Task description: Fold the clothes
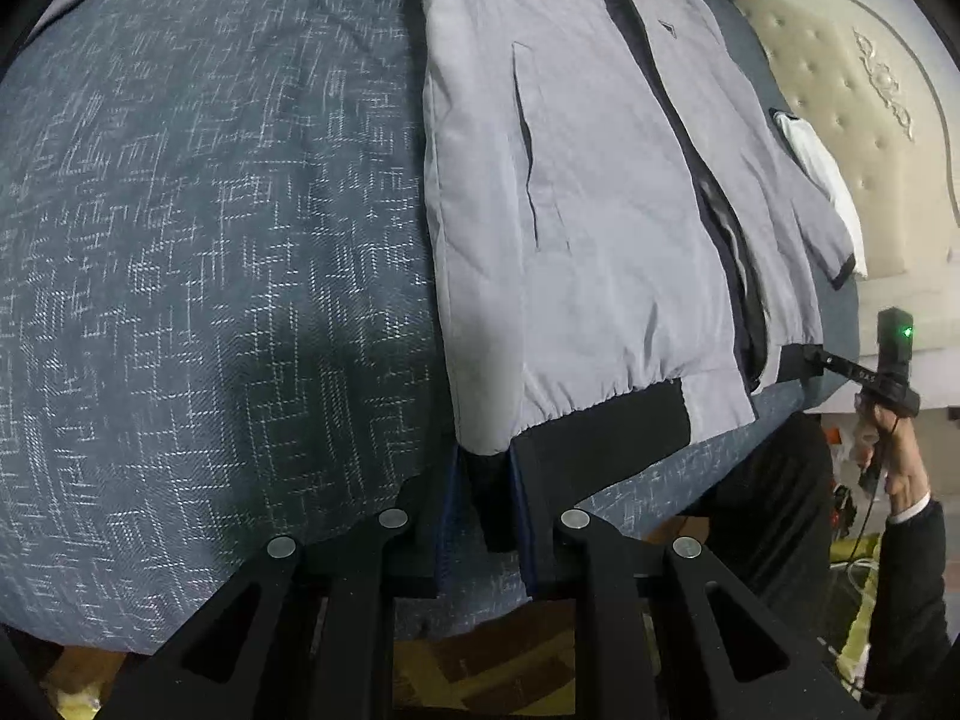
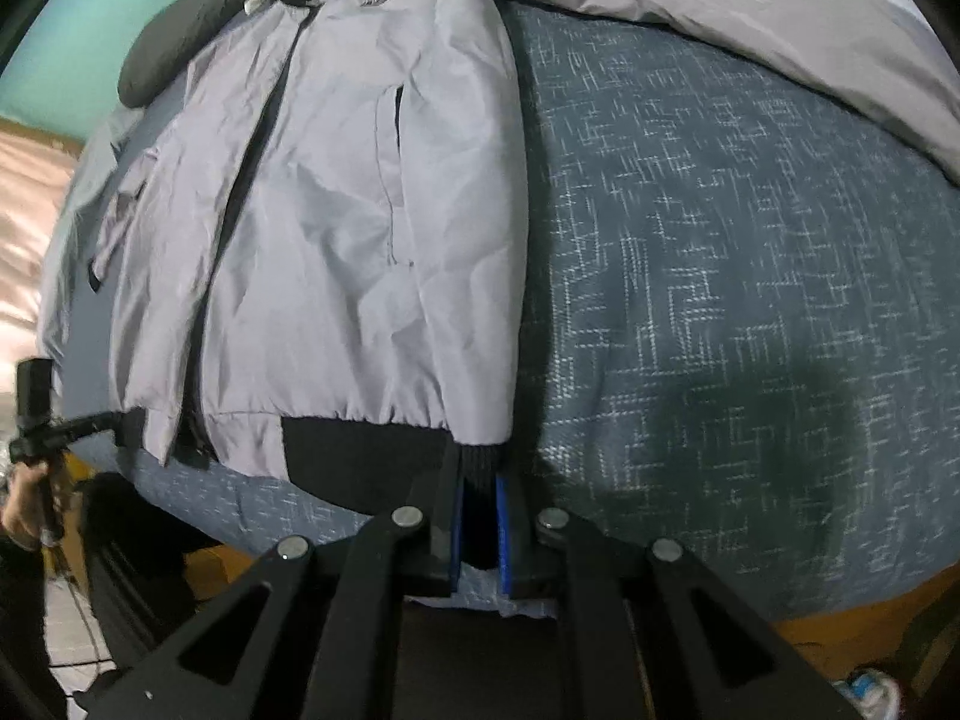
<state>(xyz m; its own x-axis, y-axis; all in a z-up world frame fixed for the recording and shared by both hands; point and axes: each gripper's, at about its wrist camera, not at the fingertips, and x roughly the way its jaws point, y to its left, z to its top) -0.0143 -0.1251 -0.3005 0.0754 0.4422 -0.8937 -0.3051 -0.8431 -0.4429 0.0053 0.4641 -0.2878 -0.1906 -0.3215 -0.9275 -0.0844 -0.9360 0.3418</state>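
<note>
Bed quilt (image 1: 180, 240) under grey jacket (image 1: 600, 180): soft, slick shell, light. Left gripper (image 1: 486, 480) and right gripper (image 2: 478, 480) clamp ribbed hem (image 1: 600, 426) corners, the firmest hold.

Item count: one grey jacket (image 1: 600, 192), one patterned blue bedspread (image 1: 210, 240), two grippers: left gripper (image 1: 486, 480), right gripper (image 2: 478, 480); one tufted headboard (image 1: 840, 120).

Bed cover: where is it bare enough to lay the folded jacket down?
The bed cover lies bare beside the jacket, outward of the left claw. It is also bare outward of the right claw, up to the spread sleeve. Between the claws the jacket body fills it; the padded headboard bounds the far edge.
</note>
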